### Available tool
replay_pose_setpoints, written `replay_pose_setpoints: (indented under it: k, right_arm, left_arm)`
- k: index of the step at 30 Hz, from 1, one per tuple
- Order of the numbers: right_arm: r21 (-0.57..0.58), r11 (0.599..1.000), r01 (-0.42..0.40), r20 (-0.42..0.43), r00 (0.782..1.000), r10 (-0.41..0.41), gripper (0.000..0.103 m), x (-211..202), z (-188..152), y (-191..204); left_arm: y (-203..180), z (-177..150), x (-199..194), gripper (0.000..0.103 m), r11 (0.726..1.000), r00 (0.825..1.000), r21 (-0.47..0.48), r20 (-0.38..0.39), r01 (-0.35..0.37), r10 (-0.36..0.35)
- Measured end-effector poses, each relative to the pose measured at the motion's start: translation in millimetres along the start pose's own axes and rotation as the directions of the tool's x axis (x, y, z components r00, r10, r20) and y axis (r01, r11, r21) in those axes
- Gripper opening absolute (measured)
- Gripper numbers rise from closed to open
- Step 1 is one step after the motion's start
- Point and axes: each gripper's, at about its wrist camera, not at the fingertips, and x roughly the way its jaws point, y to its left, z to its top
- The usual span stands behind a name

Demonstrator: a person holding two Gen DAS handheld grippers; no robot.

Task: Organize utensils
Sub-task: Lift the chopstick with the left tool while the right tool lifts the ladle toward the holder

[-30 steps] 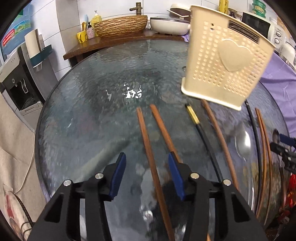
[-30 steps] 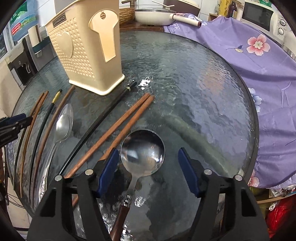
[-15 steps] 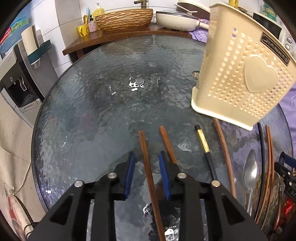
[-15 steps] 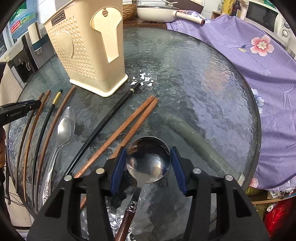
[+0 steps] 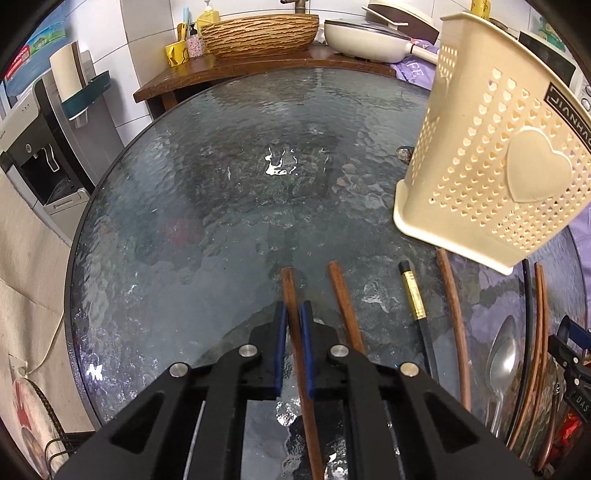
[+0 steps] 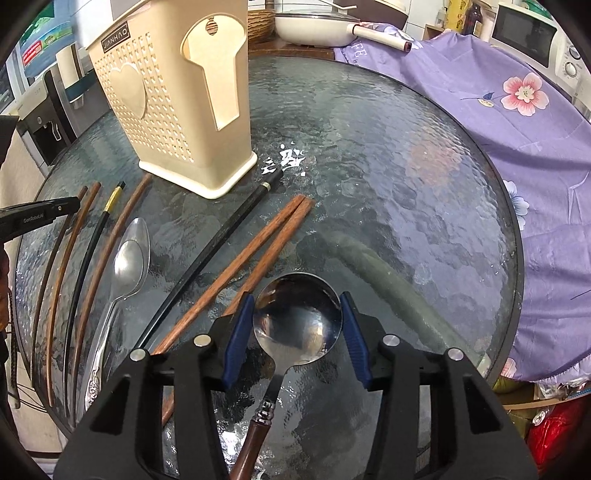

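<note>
Left tool (image 5: 291, 325) jaws now clamped hard on brown wooden chopstick (image 5: 295, 332); a second back they stood wide, stick loose between. Right tool (image 6: 295, 325) narrowed too, blue pads now pinching rim of round steel spoon (image 6: 297, 319).

Means: both grasps made, lift toward cream holder (image 5: 491, 166) looks next.

Holder: perforated plastic, heart emblem, upright on worktop (image 5: 221, 206), past chopstick tips. Worktop: round, rippled glass, slick. Chopsticks slim, matte. Spoon bowl polished, wooden handle. Remaining utensils lie flat alongside.

Woven basket (image 5: 258, 33) on wooden counter (image 5: 236, 70), white pan (image 6: 314, 26), purple floral cloth (image 6: 498, 122), microwave (image 6: 532, 40)
</note>
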Motion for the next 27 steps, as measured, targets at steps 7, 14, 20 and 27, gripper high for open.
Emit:
replay_pose_setpoints:
  k: [7, 14, 20, 27]
  right_arm:
    - [-0.007, 1.000, -0.004, 0.010, 1.000, 0.004, 0.047, 1, 1, 1]
    - [-0.019, 1.000, -0.014, 0.034, 0.999, 0.015, 0.047, 0, 1, 1]
    - [-0.010, 0.999, -0.042, 0.109, 0.993, 0.043, 0.047, -14, 9, -2]
    - [0.005, 0.996, -0.092, 0.236, 0.968, 0.089, 0.047, -49, 18, -11]
  left_arm:
    - [1, 0, 0, 0.007, 1.000, 1.000, -0.020, 0.010, 0.004, -0.004]
    - [8, 2, -1, 0.007, 0.996, 0.998, -0.061, 0.011, 0.062, -0.062]
    - [7, 10, -28, 0.007, 0.994, 0.991, -0.054, 0.098, 0.100, -0.094]
    - [2, 19, -83, 0.007, 0.987, 0.959, -0.040, 0.245, 0.154, -0.140]
